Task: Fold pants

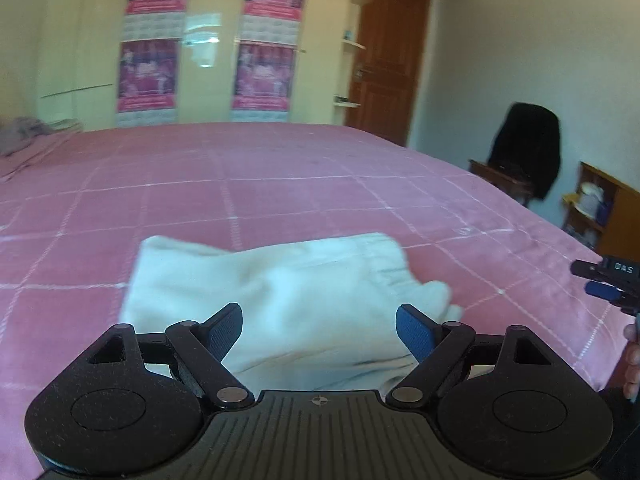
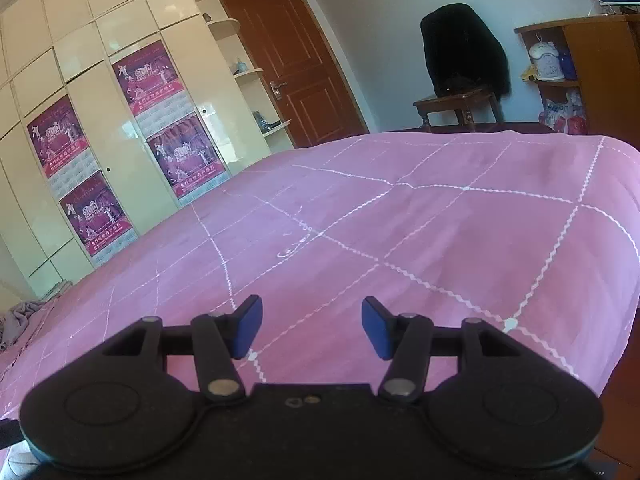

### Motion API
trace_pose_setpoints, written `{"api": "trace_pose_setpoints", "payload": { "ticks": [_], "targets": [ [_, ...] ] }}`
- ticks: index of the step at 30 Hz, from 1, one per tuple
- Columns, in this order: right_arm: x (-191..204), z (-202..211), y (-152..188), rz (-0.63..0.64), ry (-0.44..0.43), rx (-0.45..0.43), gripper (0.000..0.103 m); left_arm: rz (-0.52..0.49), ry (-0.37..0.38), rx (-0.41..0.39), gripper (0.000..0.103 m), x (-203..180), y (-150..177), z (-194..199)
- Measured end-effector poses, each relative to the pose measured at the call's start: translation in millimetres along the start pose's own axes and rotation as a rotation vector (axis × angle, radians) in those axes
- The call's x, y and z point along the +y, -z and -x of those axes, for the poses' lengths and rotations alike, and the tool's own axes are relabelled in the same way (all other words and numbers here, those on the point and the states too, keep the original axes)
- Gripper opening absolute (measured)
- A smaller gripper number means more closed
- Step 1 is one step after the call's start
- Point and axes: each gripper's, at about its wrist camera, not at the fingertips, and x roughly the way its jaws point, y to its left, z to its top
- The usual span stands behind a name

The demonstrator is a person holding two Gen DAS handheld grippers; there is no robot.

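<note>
White pants point(image 1: 280, 292) lie folded into a short bundle on the pink checked bedspread point(image 1: 280, 184), blurred in the left wrist view. My left gripper point(image 1: 319, 330) hovers just before the bundle's near edge, jaws wide apart, blue pads clear of the cloth. At that view's right edge the tip of my right gripper point(image 1: 608, 280) shows beside a person's hand point(image 1: 632, 356). In the right wrist view my right gripper point(image 2: 312, 328) stands open over bare bedspread point(image 2: 440, 240), nothing between its fingers. The pants are outside that view.
A cream wardrobe point(image 2: 92, 80) with purple posters fills the far wall, a brown door point(image 2: 296, 64) beside it. A wooden chair point(image 2: 460, 104) draped in a black garment and a wooden shelf unit point(image 2: 592, 72) stand past the bed's right edge. Grey cloth point(image 1: 20, 136) lies far left.
</note>
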Motion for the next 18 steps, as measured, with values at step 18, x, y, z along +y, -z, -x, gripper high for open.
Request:
{"api": "trace_pose_setpoints", "payload": {
  "ticks": [18],
  "targets": [
    [117.4,19.8,48.5,0.058,-0.328,0.259,0.063,0.078,-0.050,0.053,0.084,73.1,76.7,-9.7]
  ]
}}
